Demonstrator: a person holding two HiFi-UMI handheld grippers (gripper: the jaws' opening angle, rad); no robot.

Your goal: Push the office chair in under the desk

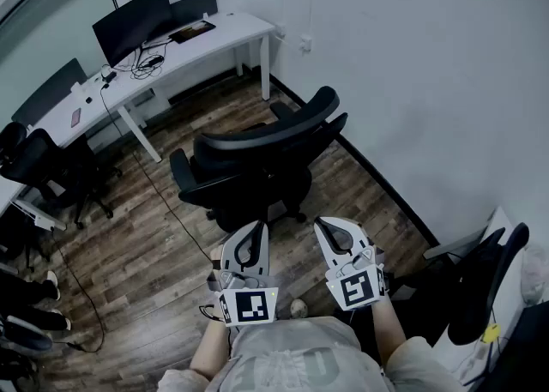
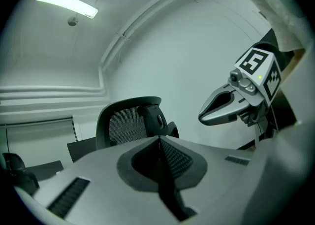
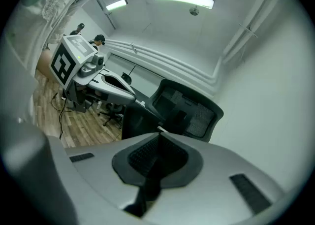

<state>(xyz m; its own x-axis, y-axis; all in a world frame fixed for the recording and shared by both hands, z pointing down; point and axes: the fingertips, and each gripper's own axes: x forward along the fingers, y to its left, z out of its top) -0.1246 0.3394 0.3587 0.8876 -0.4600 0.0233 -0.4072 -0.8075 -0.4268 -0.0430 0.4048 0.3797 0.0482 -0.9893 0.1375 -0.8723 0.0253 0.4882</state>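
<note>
Nearest the lens: grey left gripper (image 1: 256, 226) and grey right gripper (image 1: 320, 224), side by side, each with a marker cube, pointed forward at the chair. Jaws pressed together on both, nothing between them in either gripper view.

Ahead of both tips: black office chair with curved mesh backrest (image 1: 257, 159). Parked on the brown wood-plank floor (image 1: 154, 253), well apart from the desk, out in the open beside the white wall (image 1: 412, 56). Backrest turned toward the grippers, seat toward the desk side. Not touched by either gripper. Seen past the closed jaws in the left gripper view (image 2: 129, 123) and in the right gripper view (image 3: 189, 111).

Farther out: long white desk (image 1: 233, 26) against the far wall, carrying a black monitor (image 1: 133, 23) and loose cables. Thin black cable (image 1: 163, 202) trailing from the desk across the floor toward the person. More black chairs (image 1: 43, 163) at the left edge, near a second white desk. Another dark chair (image 1: 485, 279) at the right, close to the person's arm.
</note>
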